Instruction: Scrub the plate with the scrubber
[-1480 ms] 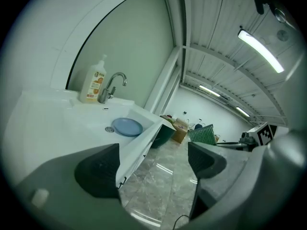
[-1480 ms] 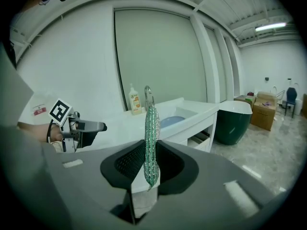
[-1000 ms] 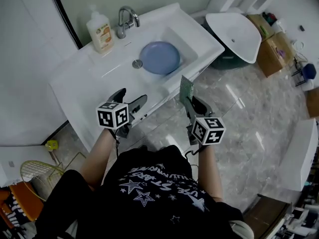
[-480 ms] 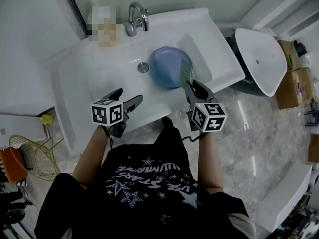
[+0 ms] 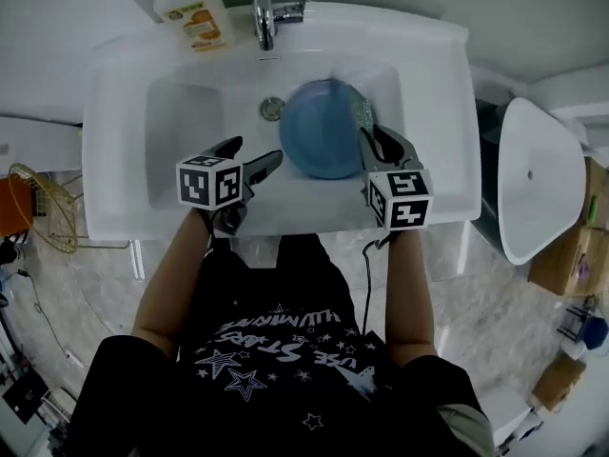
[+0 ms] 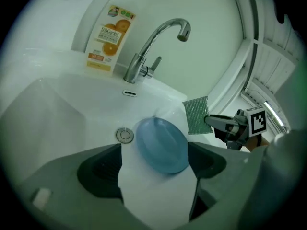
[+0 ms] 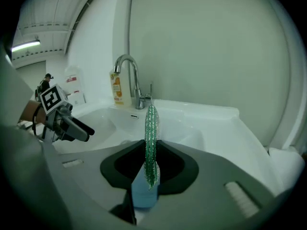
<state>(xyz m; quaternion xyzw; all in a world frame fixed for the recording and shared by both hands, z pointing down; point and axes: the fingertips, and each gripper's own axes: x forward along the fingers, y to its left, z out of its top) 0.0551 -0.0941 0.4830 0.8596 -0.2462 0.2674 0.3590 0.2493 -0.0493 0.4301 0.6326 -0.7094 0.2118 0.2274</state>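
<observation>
Scrubber (image 5: 362, 114) clamped edge-up in right gripper (image 5: 371, 139) at plate (image 5: 319, 131) rim; left gripper (image 5: 255, 152) parted, empty, hovering over sink (image 5: 114, 112) front.

A blue plate (image 5: 319, 127) lies in the white sink (image 5: 171, 112), just right of the drain (image 5: 272, 109) and below the faucet (image 5: 264, 12). The right tool (image 5: 377, 141) pinches a green scrubber (image 5: 362, 114) (thin, faint here) at the plate's right edge. The left tool (image 5: 253, 156) hangs over the near rim, jaws apart, empty. A soap bottle (image 5: 193, 9) stands left of the faucet.
</observation>
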